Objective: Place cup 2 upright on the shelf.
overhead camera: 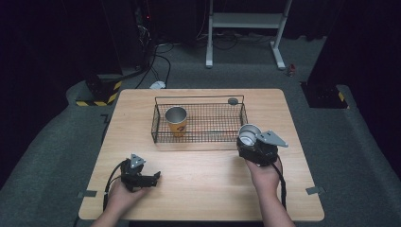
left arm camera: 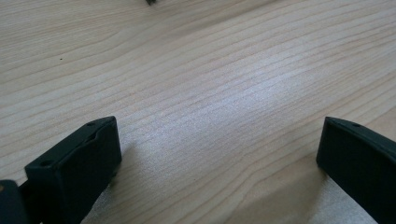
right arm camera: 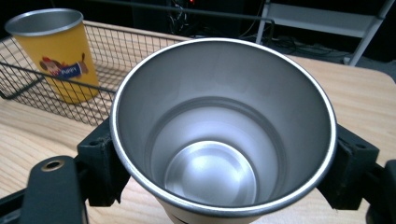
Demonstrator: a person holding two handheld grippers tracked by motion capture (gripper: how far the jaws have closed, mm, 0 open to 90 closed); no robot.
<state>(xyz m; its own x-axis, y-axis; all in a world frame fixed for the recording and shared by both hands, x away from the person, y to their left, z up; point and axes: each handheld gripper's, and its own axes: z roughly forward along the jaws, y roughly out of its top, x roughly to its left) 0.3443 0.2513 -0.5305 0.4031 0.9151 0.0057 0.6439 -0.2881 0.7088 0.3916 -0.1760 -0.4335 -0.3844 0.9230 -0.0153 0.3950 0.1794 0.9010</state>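
My right gripper [overhead camera: 249, 138] is shut on a steel cup [right arm camera: 224, 135], held just above the table by the wire basket's [overhead camera: 199, 137] near right corner. The cup [overhead camera: 248, 133] is empty, its shiny inside facing the right gripper view. A yellow cup [overhead camera: 176, 121] with a cartoon print stands upright in the basket's left end, also the yellow cup [right arm camera: 58, 53] at the upper left of the right gripper view. My left gripper [overhead camera: 152, 178] rests low over the table's near left part, open, with bare wood between its fingers [left arm camera: 79, 163].
The wooden table [overhead camera: 208, 189] carries the black wire basket [right arm camera: 116, 51] at its middle back. A small dark round object [overhead camera: 232, 100] sits at the basket's far right rim. Beyond the table are a white metal frame [overhead camera: 246, 21], cables and dark floor.
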